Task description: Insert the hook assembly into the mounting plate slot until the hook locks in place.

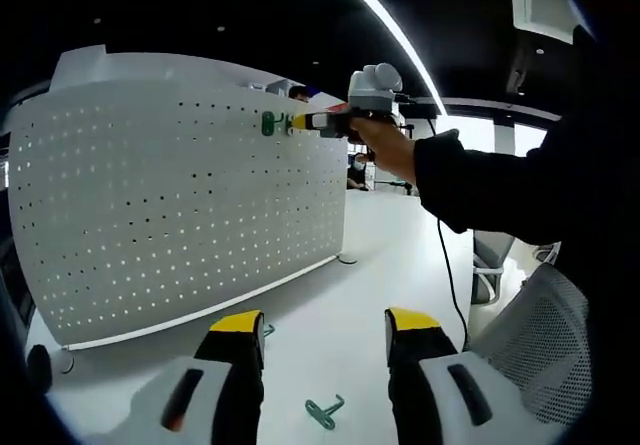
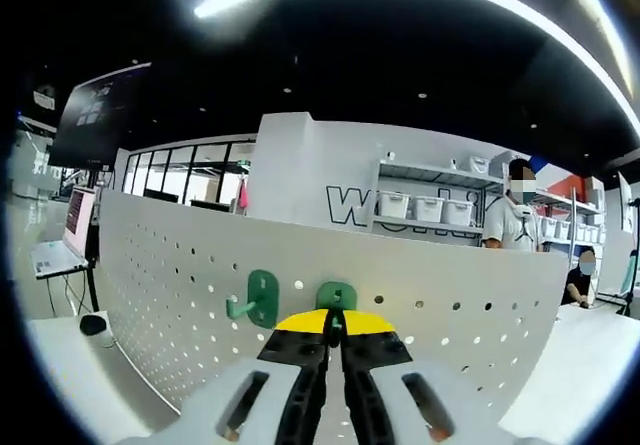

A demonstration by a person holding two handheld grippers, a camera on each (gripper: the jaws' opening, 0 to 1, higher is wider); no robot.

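Now, the big white perforated metal pegboard stands upright on the white surface, filling the scene. Up at its top edge, the right claw has its yellow-tipped jaws pinched tight on a small green plastic hook, pressing it against the board, just beside a second green hook already seated there. Down low, the left claw hangs wide apart, holding nothing, with a spare green hook lying on the surface between its jaws. That hook looks light, stiff and a touch slippery, so gripping its flat backplate seems wisest. Its rear tabs and the slot are hidden behind the jaws.
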